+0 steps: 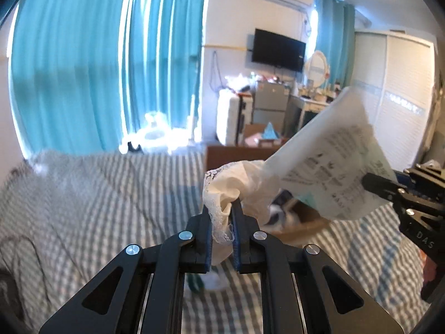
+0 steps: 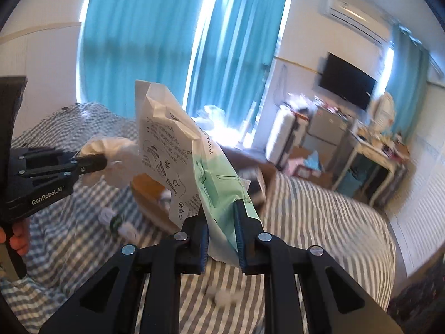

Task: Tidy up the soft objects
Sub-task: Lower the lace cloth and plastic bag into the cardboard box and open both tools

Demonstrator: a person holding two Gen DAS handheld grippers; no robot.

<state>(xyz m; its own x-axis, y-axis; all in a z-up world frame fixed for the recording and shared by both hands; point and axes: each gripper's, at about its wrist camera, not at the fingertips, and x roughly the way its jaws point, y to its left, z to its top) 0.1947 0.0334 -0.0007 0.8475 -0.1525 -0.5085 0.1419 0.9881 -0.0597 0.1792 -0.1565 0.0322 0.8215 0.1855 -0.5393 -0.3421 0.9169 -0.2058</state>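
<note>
Left claw (image 1: 222,222): clamped on a white lacy cloth (image 1: 239,183) emerging from the packet's mouth.
Right claw (image 2: 222,239): pinching the towel packet (image 2: 194,153).
Location: both held above the striped bed (image 1: 111,194).

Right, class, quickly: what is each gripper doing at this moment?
Left gripper: closed on the white lace-edged cloth.
Right gripper: closed on the white-and-green printed plastic towel packet.

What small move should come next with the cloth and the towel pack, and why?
Probably draw the left claw back, away from the right claw. It pinches the lace-edged white cloth, whose other end still sits in the towel pack's opening.
</note>
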